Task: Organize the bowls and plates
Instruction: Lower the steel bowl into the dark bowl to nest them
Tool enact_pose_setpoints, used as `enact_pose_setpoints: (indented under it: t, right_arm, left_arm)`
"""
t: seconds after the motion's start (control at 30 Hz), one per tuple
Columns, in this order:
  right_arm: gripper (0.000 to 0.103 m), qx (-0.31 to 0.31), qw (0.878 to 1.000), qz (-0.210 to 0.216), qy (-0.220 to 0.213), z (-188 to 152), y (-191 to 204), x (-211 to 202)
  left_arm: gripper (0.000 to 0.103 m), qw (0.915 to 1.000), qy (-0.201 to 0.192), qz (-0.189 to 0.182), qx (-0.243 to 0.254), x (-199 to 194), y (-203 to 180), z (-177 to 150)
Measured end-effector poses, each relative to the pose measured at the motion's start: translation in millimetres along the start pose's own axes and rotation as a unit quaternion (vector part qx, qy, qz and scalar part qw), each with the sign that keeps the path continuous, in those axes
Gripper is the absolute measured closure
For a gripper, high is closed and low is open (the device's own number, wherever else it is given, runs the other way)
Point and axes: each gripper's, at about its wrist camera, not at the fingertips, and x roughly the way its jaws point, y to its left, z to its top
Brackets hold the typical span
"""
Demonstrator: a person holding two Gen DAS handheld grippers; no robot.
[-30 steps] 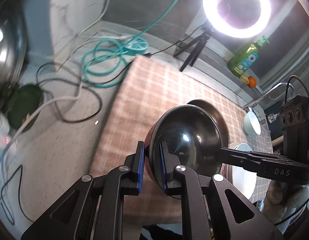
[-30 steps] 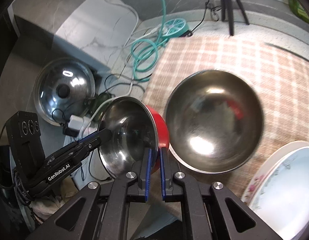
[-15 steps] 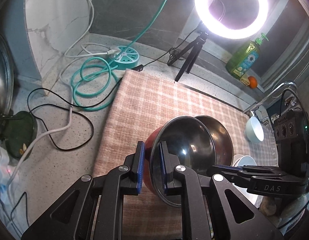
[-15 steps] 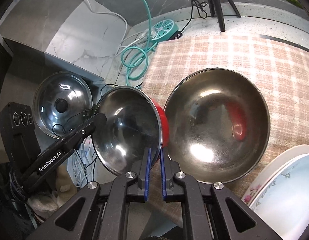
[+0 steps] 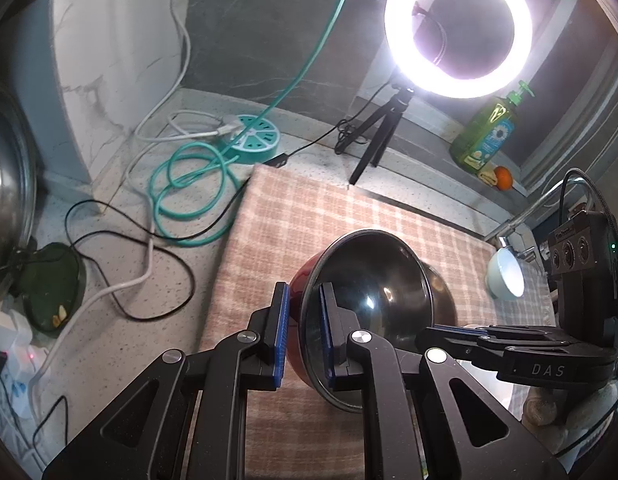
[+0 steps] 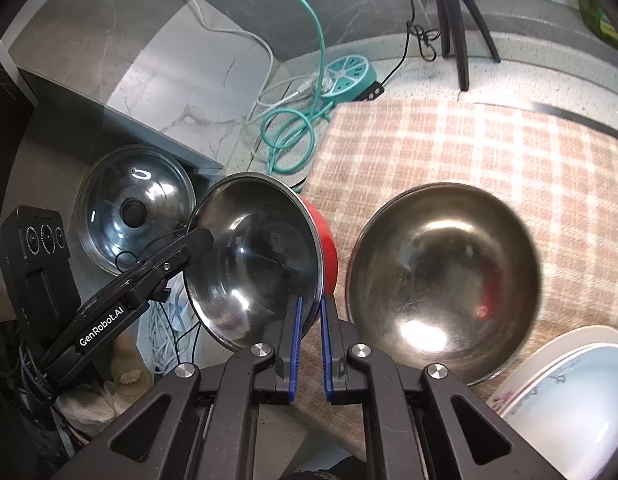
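The red-walled steel-lined round bowl [image 6: 261, 256] is tilted on edge above the left border of the pink plaid cloth [image 6: 449, 144] on the speckled bench [image 5: 121, 320]. The left claw [image 5: 303, 332] is clamped on its rim, one pad inside, one outside. The right claw [image 6: 309, 344] pinches the opposite rim, jaws nearly closed. A larger plain steel bowl [image 6: 445, 280] sits just beside it on the cloth. A white floral plate [image 6: 569, 400] lies near that bowl.
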Motion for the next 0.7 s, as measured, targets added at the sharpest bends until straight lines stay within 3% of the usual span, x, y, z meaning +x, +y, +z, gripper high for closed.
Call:
enact_pose_setpoints:
  t: [0.37, 0.7]
  right_arm:
    - [0.095, 0.012, 0.998, -0.052, -0.016, 6, -33, -39]
    - [0.095, 0.03, 0.997, -0.074, -0.008, 2, -61, -41]
  left_arm:
    - [0.091, 0.9985, 0.027, -0.039, 0.028, 34, -42, 5]
    - [0.091, 0.9963, 0.064, -0.049, 0.031, 62, -59, -6]
